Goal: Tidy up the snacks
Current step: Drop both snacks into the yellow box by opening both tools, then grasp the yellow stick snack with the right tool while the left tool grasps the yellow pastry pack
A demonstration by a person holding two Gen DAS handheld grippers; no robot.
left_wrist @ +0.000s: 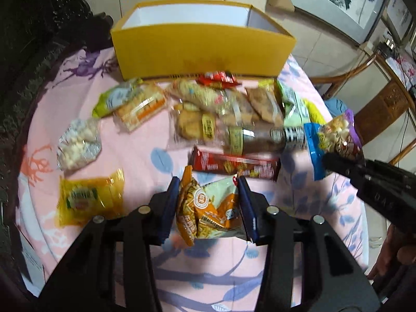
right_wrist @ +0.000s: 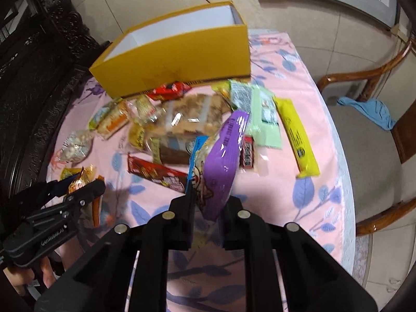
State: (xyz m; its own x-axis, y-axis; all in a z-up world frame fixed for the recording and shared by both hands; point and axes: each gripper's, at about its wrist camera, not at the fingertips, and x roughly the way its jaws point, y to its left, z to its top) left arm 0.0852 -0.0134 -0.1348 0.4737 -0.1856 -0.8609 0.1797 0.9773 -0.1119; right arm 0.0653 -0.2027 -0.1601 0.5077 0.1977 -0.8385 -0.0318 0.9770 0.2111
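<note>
My left gripper (left_wrist: 208, 189) is shut on an orange and white snack bag (left_wrist: 208, 213), held above the pink tablecloth. My right gripper (right_wrist: 208, 200) is shut on a purple and blue popcorn bag (right_wrist: 221, 161); that bag also shows at the right of the left wrist view (left_wrist: 335, 140). An open yellow box (left_wrist: 202, 49) with a white inside stands at the far side of the table, also in the right wrist view (right_wrist: 176, 59). Several snack packets lie between box and grippers, among them a red-brown bar (left_wrist: 234, 165) and a long yellow bar (right_wrist: 296, 137).
A yellow packet (left_wrist: 91, 197) and a clear bag of white puffs (left_wrist: 78, 143) lie at the left. A wooden chair (right_wrist: 377, 140) with a blue cloth stands right of the table. Dark carved furniture (right_wrist: 33, 59) lines the left side.
</note>
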